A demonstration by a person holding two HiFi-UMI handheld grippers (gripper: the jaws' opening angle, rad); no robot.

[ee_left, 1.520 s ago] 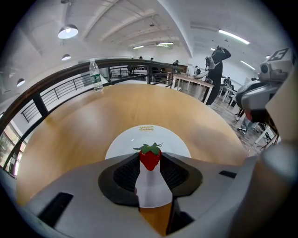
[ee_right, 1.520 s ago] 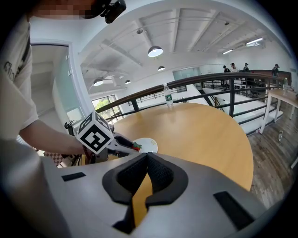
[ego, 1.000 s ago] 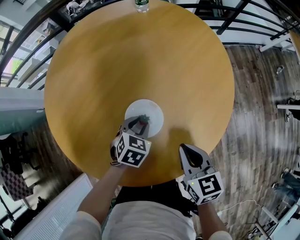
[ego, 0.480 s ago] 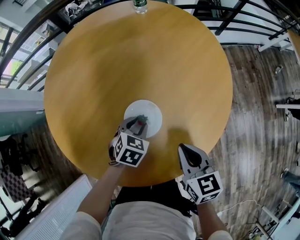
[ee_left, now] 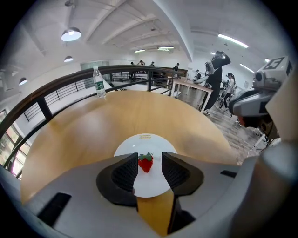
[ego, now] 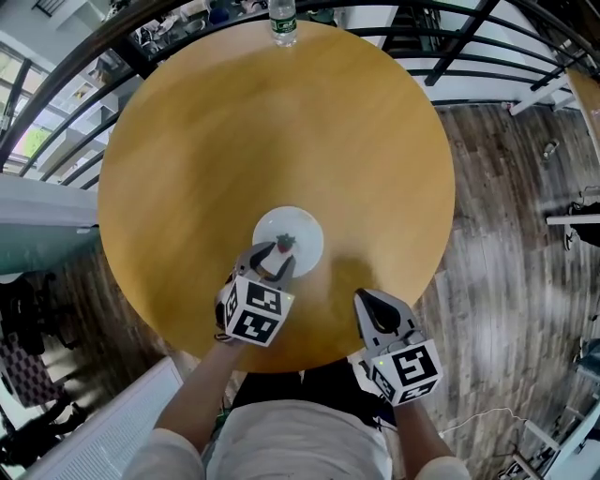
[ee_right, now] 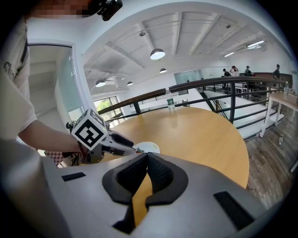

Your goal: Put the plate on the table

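**Left gripper view: jaws parting over the plate, which lies flat on the table**

Left gripper [ee_left: 150, 163]: the jaws stand wide apart and are opening. The near rim of the plate [ee_left: 148, 141] sits in the gap between them, with neither pad pressing on it.

Right gripper [ee_right: 146, 159]: the jaws are closed together with nothing between them. In the head view it hangs over the table's edge at 5 o'clock, well apart from the plate.

Count, near to far:
- Two grippers.
- One white plate, flat on the round wooden table [ego: 281, 122], at 6 o'clock from the table's centre.
- One strawberry [ee_left: 145, 162], on the plate's near half.
- One bottle [ego: 283, 19], upright at the table's far edge at 12 o'clock.
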